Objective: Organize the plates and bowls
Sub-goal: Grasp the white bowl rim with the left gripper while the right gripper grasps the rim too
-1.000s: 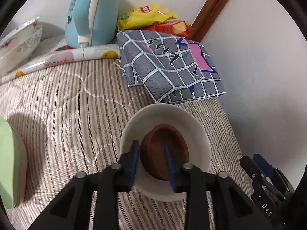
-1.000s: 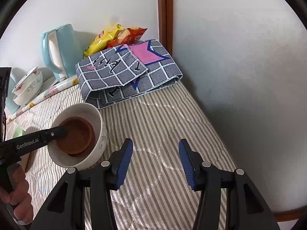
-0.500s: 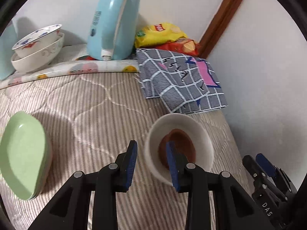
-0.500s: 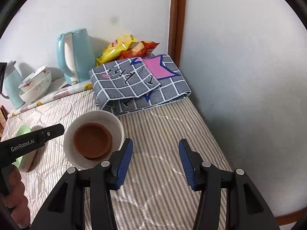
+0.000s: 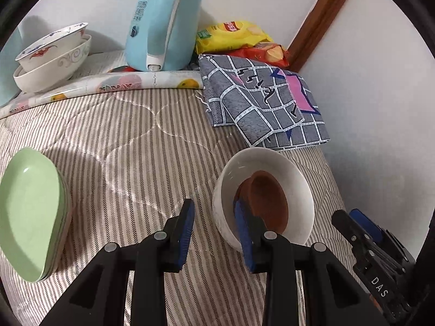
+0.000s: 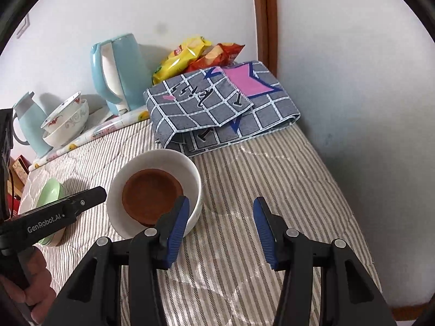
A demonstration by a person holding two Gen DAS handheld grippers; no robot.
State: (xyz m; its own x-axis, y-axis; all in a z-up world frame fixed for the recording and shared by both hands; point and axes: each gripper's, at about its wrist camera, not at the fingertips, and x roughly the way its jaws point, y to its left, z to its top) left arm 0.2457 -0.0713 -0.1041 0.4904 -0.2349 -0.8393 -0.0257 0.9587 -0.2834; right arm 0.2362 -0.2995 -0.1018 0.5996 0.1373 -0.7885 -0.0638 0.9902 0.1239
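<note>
My left gripper (image 5: 214,233) has its fingers apart with nothing between them; the right-hand finger of that pair crosses in front of the near rim of the white bowl (image 5: 296,179), and I cannot tell whether it touches the rim. The brown dish (image 5: 267,198) lies inside that bowl, tilted against its inner wall, just ahead of that same finger. The bowl stands on the striped bed cover (image 5: 130,146), ahead and to the right of my left fingers.

My right gripper (image 6: 220,228) is also spread wide and holds nothing. Its left-hand finger overlaps the near edge of the white bowl (image 6: 190,171), with the brown dish (image 6: 152,193) just ahead and to the left of it; bare cover lies between the two fingers.

Well to the left of my left fingers sits a stack of green plates (image 5: 30,212) on the cover. Far ahead and to the left, two patterned bowls (image 5: 51,57) are nested one inside the other near the wall. A pale blue kettle (image 5: 165,24) stands straight ahead beyond them, with snack bags (image 5: 233,35) to its right and a folded grey checked cloth (image 5: 258,100) ahead of the white bowl
</note>
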